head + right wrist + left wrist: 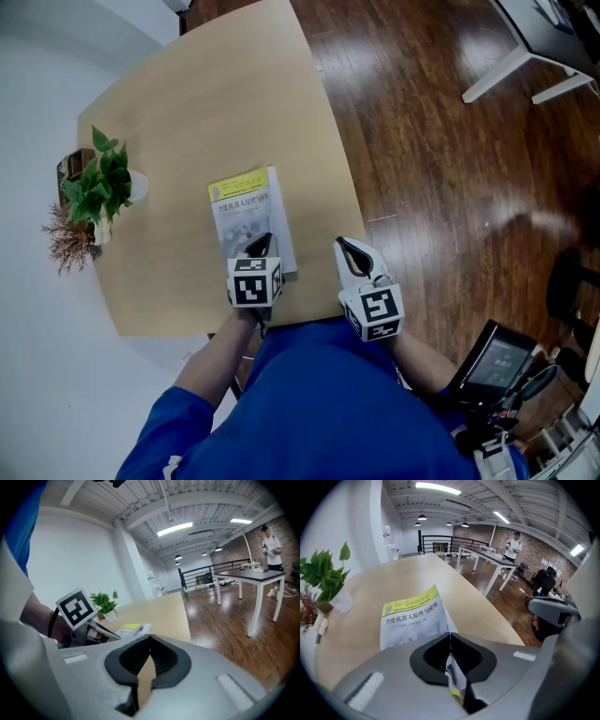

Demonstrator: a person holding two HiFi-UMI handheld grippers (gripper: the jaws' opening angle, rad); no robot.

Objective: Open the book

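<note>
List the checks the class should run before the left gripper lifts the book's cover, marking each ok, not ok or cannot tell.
1. Left gripper jaws shut on the near edge of the book: ok, a thin sheet sits between them.
2. Only the cover is pinched, no extra pages: cannot tell.
3. Book flat on the table, front up: ok.
4. Right gripper jaws shut, empty, beside the book: ok.
5. Plant stands apart from the book: ok.

Readable print: one title.
We read "智能机器人原理与应用" in dark characters on the book [410, 616] cover, below its yellow band [411, 602]; smaller lines there are too small for us.
</note>
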